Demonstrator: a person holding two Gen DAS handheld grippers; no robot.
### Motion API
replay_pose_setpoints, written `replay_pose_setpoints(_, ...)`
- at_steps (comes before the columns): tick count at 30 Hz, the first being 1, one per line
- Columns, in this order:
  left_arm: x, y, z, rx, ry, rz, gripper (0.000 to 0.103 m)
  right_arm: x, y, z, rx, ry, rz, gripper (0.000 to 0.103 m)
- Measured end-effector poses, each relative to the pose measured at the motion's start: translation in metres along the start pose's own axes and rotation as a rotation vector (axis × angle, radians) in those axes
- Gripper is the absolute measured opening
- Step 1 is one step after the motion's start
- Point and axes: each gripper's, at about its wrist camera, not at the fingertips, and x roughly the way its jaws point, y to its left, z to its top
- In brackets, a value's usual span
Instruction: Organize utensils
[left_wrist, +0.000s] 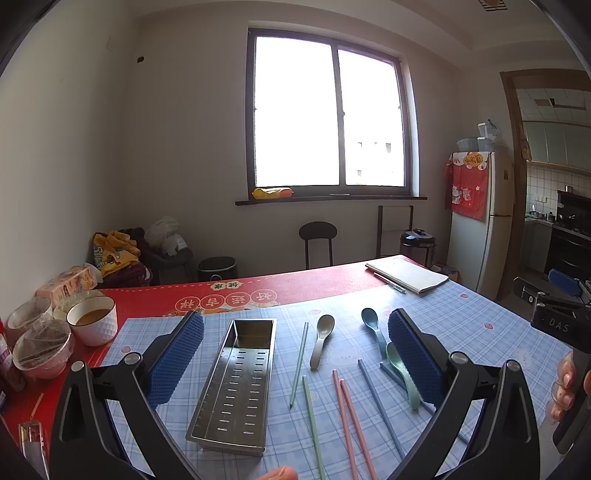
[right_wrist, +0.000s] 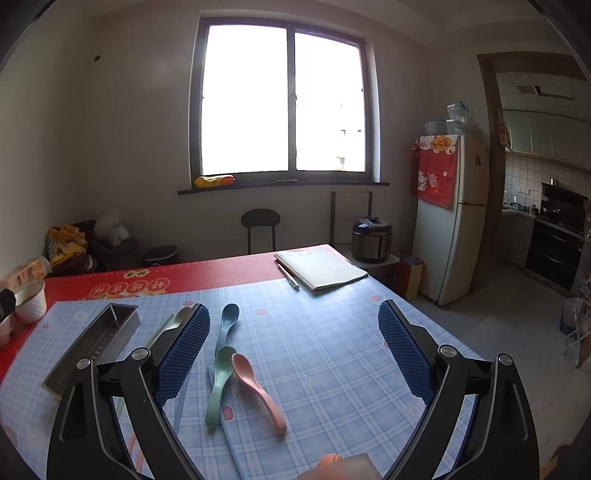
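I am holding my left tool (left_wrist: 295, 354) and right tool (right_wrist: 293, 345) wide, gripping nothing, above the steel tray (left_wrist: 236, 384) and spoons (right_wrist: 221, 384) lying on the surface (right_wrist: 332, 332).

Dining room, seen over a table (right_wrist: 332, 332) laid with a blue checked cloth over a red mat. Far wall: plain and pale, with a dark-framed two-pane window (left_wrist: 328, 110) blown out by daylight above a dark sill. Below it, a round black stool (left_wrist: 317, 238). Right: a white refrigerator (right_wrist: 458, 221) draped with a red cloth, beside a doorway (right_wrist: 543, 166) opening onto a tiled kitchen. Left corner: heaped clothes (left_wrist: 118, 254)
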Motion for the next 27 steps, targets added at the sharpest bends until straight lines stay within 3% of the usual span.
replay_pose_setpoints(27,-0.0043,-0.0017,0.0006,0.011,-0.005,0.011,0.098,0.0030,-0.0026,-0.0009,0.001,0.007,-0.007,0.090)
